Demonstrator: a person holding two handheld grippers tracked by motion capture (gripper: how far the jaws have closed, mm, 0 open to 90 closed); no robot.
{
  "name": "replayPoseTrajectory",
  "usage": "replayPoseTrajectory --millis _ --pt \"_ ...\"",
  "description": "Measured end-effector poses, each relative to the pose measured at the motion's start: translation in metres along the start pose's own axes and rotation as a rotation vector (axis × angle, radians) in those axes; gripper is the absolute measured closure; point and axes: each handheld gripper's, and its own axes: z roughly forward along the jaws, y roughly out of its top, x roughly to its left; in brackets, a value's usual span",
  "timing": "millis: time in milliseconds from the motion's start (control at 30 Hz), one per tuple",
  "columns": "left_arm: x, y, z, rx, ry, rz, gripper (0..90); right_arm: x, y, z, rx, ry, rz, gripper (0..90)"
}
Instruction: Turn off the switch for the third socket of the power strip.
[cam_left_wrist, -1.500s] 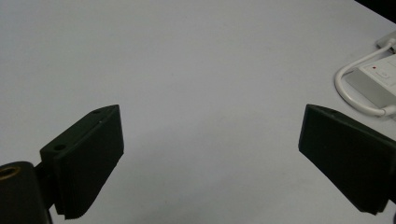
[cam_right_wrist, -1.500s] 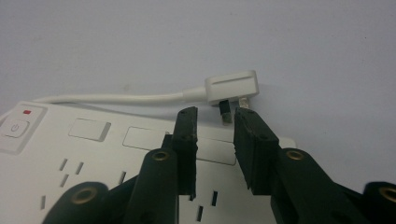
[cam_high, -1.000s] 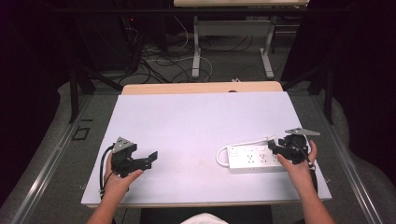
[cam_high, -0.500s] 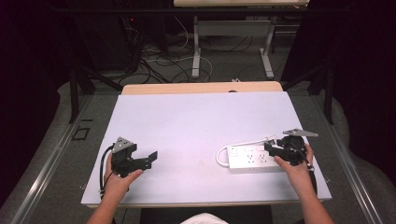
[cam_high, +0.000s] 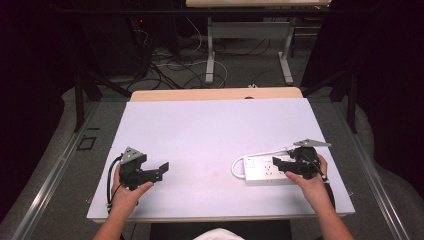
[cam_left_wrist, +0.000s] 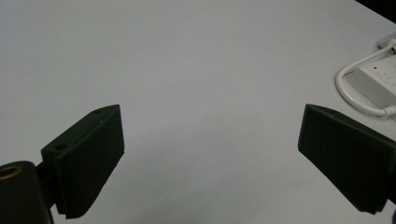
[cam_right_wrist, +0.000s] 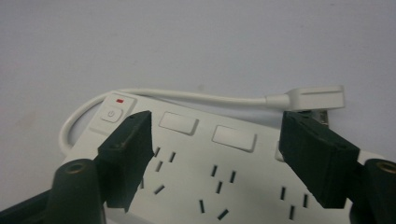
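A white power strip (cam_high: 261, 170) lies flat at the table's near right, and its short white cable loops back to a flat plug (cam_right_wrist: 317, 98) beside it. My right gripper (cam_high: 281, 164) hovers over the strip's right half. Its jaws have just been opening and now stand apart above the socket face (cam_right_wrist: 233, 177), pinching nothing. The strip's switch with a red light (cam_right_wrist: 112, 112) is at the left of the right gripper view. My left gripper (cam_high: 161, 171) rests at the near left, jaws wide open (cam_left_wrist: 210, 154) over bare table. The strip's end (cam_left_wrist: 378, 84) shows far off.
The white table top (cam_high: 215, 130) has a wooden strip along its far edge. Beyond it stand table legs with loose cables on the floor. The near table edge runs just below both hands.
The right gripper's jaws have spread wider over the power strip, and the hand has shifted slightly toward the near edge. The left hand and gripper have not moved.
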Motion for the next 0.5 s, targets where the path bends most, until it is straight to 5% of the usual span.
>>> replayPoseTrajectory --millis 200,500 --pt "-0.002 0.000 0.001 -0.001 0.003 0.000 6.8 0.013 0.000 0.005 0.015 0.052 -0.039 15.5" --pt "-0.006 -0.001 0.003 0.002 -0.008 0.000 6.8 0.025 0.001 0.010 0.028 0.063 -0.099 0.0"
